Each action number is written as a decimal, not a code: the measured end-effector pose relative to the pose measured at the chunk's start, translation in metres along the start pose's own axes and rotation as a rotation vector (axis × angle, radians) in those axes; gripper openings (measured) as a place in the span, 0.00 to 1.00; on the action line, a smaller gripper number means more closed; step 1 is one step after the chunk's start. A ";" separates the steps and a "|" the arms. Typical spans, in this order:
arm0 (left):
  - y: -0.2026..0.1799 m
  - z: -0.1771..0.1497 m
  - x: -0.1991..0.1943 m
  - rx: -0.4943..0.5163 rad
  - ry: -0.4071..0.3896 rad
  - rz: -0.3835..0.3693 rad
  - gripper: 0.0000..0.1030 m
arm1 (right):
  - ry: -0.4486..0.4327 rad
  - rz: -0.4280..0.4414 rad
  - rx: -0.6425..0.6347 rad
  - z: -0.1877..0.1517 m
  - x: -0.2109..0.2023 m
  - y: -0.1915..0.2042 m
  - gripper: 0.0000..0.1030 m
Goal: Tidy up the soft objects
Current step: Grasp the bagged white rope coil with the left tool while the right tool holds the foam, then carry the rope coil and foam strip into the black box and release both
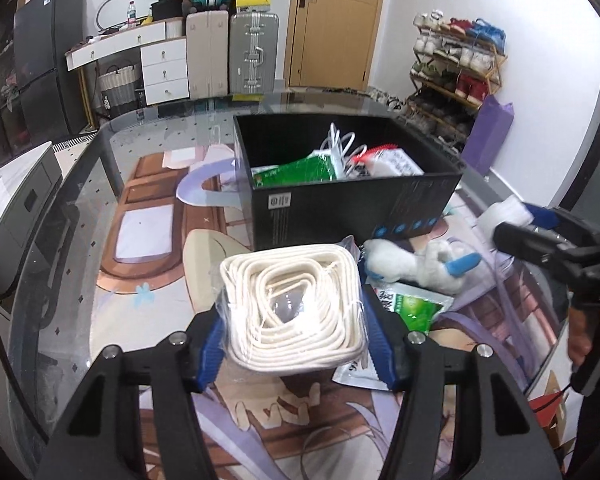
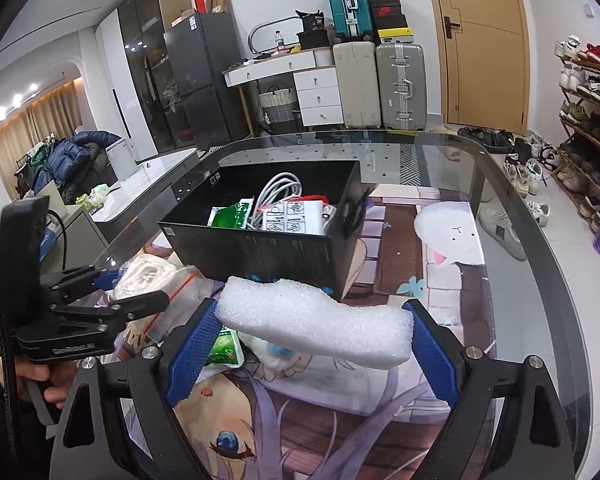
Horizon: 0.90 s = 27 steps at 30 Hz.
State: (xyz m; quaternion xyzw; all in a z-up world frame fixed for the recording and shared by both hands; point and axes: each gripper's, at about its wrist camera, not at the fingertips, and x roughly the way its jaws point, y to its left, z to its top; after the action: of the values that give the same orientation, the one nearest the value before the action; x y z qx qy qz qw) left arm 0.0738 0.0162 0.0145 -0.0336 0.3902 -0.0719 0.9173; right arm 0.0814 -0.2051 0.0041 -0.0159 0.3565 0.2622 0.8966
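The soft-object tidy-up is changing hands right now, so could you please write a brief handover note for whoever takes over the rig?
Left gripper: shut on the bagged coil of white rope, held above the table.
Right gripper: shut on the white foam piece, just in front of the black box.
Done: the box already holds a green packet, a white cable and a printed white pack.
Left: drop rope and foam into the box, then the white plush toy and green sachet on the glass table.
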 end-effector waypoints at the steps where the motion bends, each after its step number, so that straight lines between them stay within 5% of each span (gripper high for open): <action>1: -0.002 0.001 -0.002 0.001 -0.006 -0.004 0.58 | -0.003 0.002 -0.004 0.001 0.000 0.001 0.89; 27: -0.010 0.082 -0.027 -0.003 -0.177 -0.036 0.58 | -0.094 0.030 -0.074 0.057 -0.005 0.020 0.89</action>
State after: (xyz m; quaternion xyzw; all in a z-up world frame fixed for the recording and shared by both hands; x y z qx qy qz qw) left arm 0.1138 0.0112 0.0917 -0.0480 0.3072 -0.0846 0.9467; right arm 0.1043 -0.1781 0.0529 -0.0311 0.3043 0.2891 0.9071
